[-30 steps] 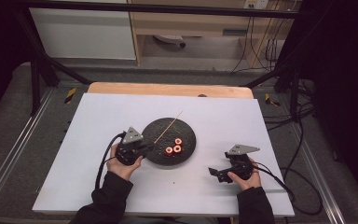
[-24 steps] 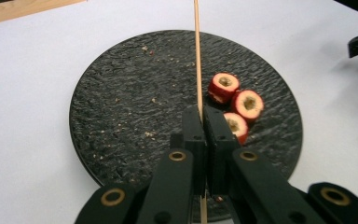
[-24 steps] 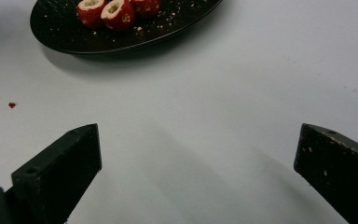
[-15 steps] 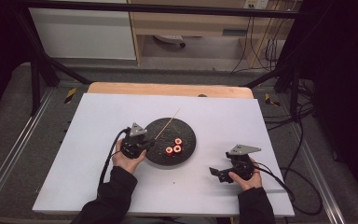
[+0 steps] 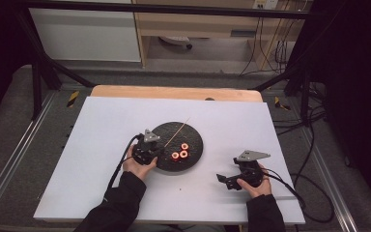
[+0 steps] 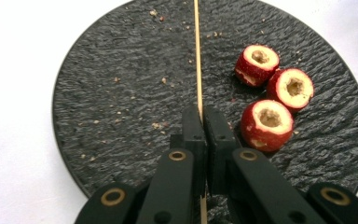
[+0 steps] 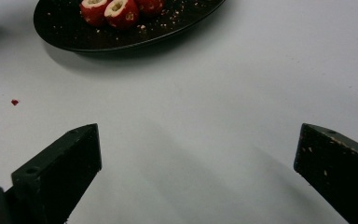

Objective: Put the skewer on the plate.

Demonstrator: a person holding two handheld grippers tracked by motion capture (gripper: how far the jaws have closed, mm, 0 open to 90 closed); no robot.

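White board (image 5: pixel 101 145) on a wooden table (image 5: pixel 174 92); cables (image 5: pixel 314 145) on the grey floor (image 5: pixel 9 125).

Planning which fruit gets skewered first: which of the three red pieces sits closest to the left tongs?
The lowest piece in the left gripper view, beside the left tongs shut on the skewer; the other two lie farther up the plate.

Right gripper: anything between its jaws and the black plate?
Right gripper to black plate: bare white tabletop except one small red crumb off to the side, per the right gripper view.
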